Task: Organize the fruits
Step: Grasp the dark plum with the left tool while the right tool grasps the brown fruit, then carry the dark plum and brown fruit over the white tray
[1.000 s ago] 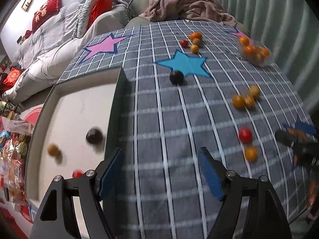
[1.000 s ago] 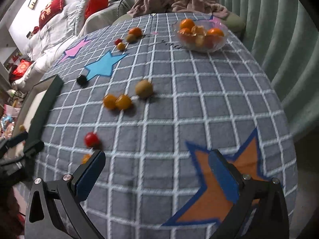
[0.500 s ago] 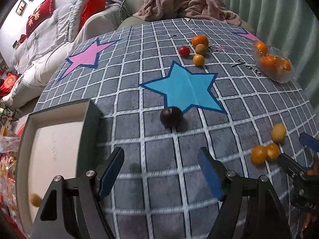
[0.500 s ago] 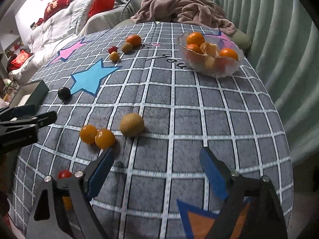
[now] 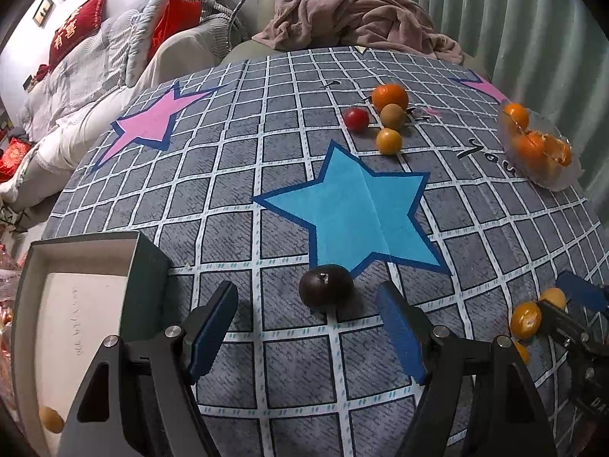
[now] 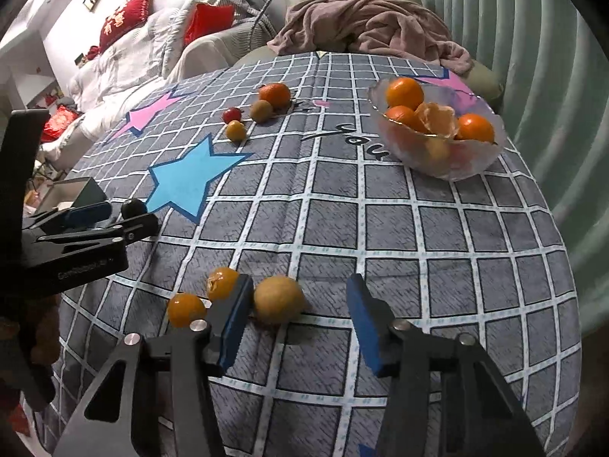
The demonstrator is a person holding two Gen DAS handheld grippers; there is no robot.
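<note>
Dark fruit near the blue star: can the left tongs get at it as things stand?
Probably yes. The dark fruit lies on bare cloth just ahead of the open left tongs, nothing between; the box stands off to the side.

Matt woven tablecloth (image 5: pixel 236 198), glossy dark fruit (image 5: pixel 326 290), and a seemingly clear glass bowl (image 6: pixel 449 167).

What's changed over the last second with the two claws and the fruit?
Left claw moved from the box to the dark plum, open. Right claw advanced to the yellow-brown fruit, closing around it, not yet gripping. Fruits and glass bowl stayed put.
</note>
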